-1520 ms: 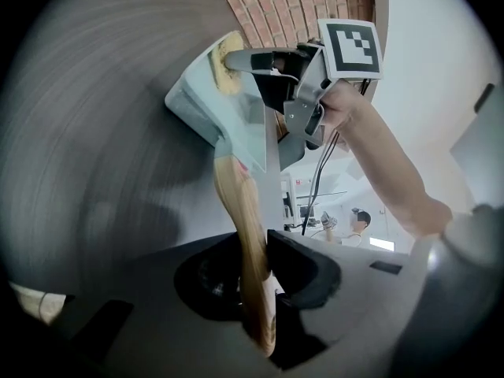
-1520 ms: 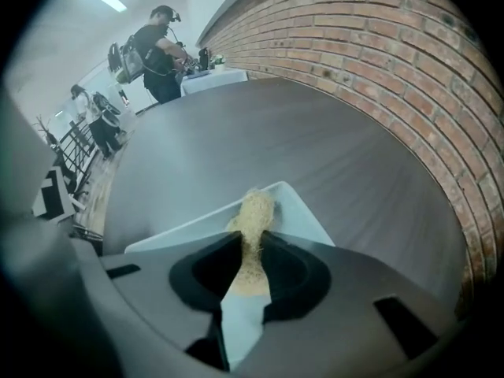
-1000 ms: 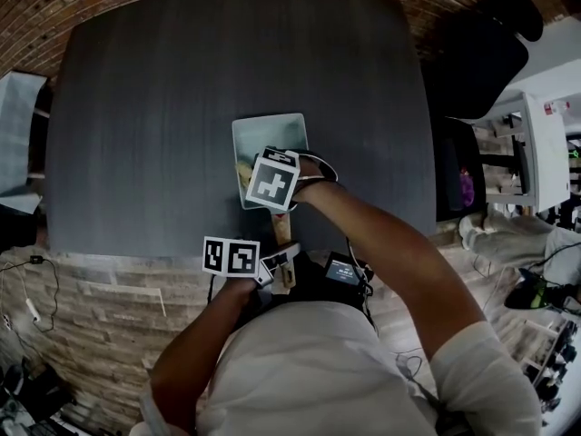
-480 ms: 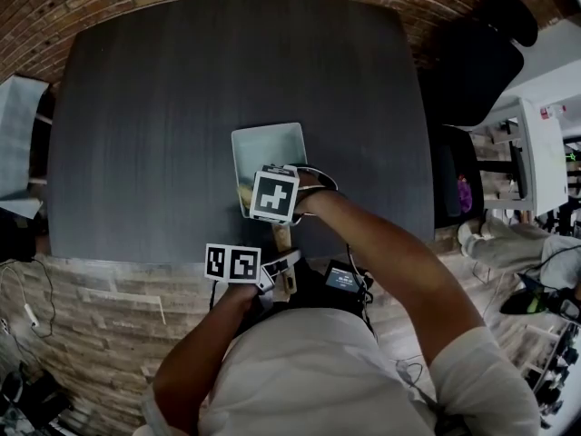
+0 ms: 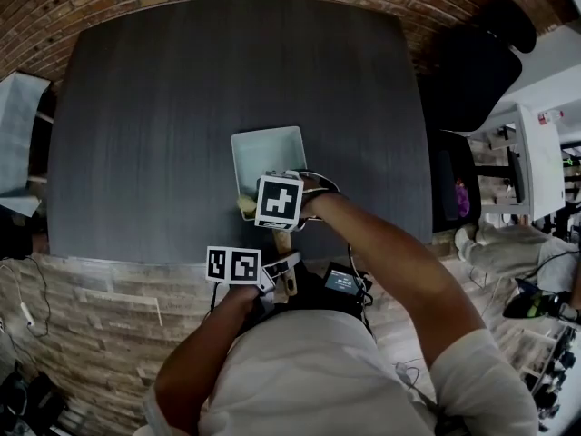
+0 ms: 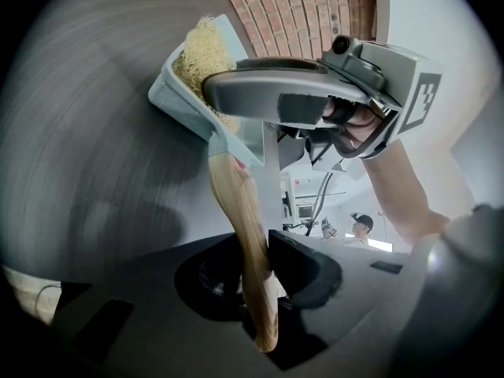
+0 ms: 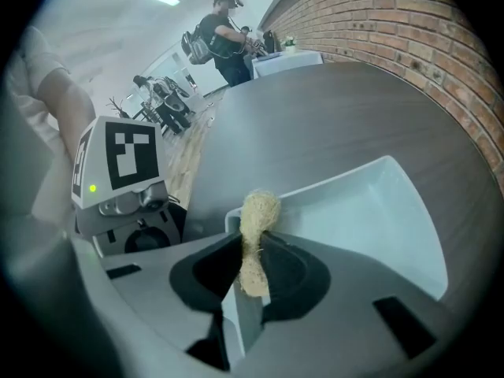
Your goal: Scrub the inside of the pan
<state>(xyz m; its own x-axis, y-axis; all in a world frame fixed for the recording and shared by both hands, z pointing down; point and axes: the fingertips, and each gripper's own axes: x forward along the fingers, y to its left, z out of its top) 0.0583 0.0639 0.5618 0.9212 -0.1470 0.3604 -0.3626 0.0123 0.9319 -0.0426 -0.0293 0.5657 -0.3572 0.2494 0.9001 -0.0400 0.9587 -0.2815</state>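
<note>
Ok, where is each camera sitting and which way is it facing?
Head view: above the person, facing steeply down at the table and pan; torso and both arms show.
Left gripper view: on the left gripper, shut on the wooden handle, facing the pan; right gripper and forearm show.
Right gripper view: facing across the pan, jaws shut on the scrubber; left gripper shows.
Shared: all see the pan.

Left gripper: close to torso, jaws clamped on wooden handle; right gripper: forearm extended forward, jaws pinching scrubber.
</note>
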